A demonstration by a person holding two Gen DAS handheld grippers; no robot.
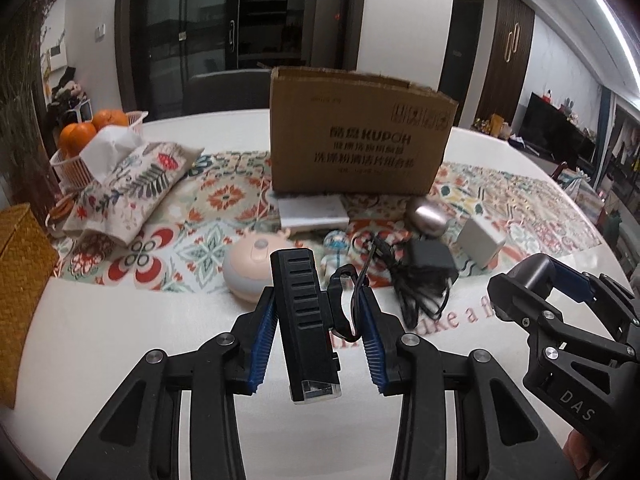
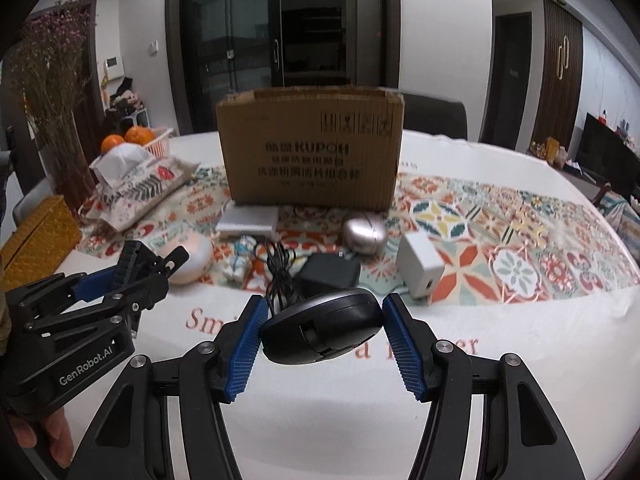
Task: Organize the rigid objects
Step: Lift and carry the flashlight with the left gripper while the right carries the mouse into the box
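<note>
Black ribbed bike light (image 1: 306,320) clamped in left gripper (image 1: 318,344); right gripper (image 2: 324,340) clamps black computer mouse (image 2: 322,330) before cardboard box (image 2: 310,148).

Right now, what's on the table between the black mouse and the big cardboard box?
Right wrist view: a black charger with its tangled cord, then a silver egg nearer the box.

Dim indoor light, heavy fisheye bend

A ceiling light strip (image 1: 612,20) glares at upper right; corners vignette black, soft shadows fall on the tabletop (image 2: 320,400).

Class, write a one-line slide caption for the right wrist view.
Right gripper holds a black mouse above the table, facing the cardboard box.
</note>
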